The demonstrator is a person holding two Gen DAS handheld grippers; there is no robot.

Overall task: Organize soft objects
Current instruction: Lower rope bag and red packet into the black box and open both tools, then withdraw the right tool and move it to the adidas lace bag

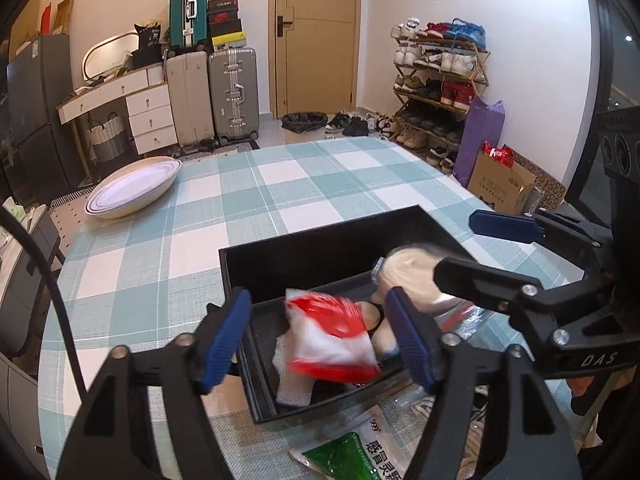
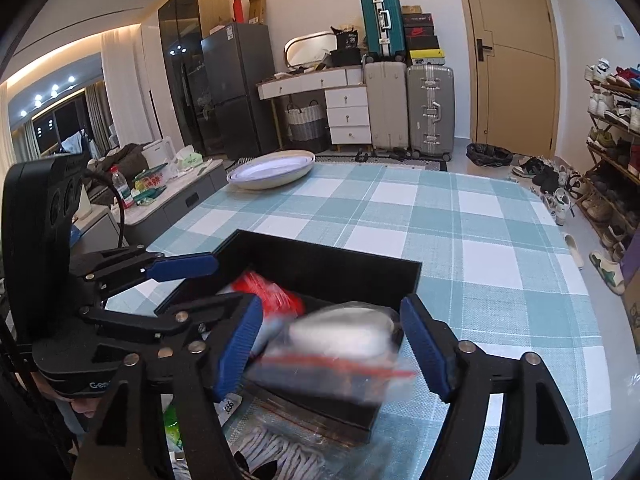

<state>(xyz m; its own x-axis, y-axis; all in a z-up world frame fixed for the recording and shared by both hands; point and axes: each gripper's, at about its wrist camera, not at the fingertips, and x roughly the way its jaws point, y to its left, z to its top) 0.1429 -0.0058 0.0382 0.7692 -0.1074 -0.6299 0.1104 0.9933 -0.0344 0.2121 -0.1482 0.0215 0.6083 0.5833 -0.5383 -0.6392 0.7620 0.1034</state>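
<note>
Both grippers hover over the near end of the black box [image 1: 320,248]; left gripper [image 1: 320,340] jaws spread, blurred red-and-white packet [image 1: 332,336] loose between the pads, touching neither, over the box interior; right gripper [image 2: 332,344] jaws spread too, blurred clear bag with red strip [image 2: 340,352] and something pale inside lies between its pads, contact not clear given the blur. Left of the left jaws: bare checked tablecloth [image 1: 200,216], then an oval white dish [image 1: 136,188] at the far left edge; beyond the jaws, plenty of open cloth up to the table's far edge. Just below the jaws, outside the box's near wall: green-and-white sachet [image 1: 352,452] printed "999" plus Chinese text. "DAS" reads on the right gripper's body in the left view. Room behind: suitcases [image 1: 216,92], door, shoe rack [image 1: 436,80] right.
</note>
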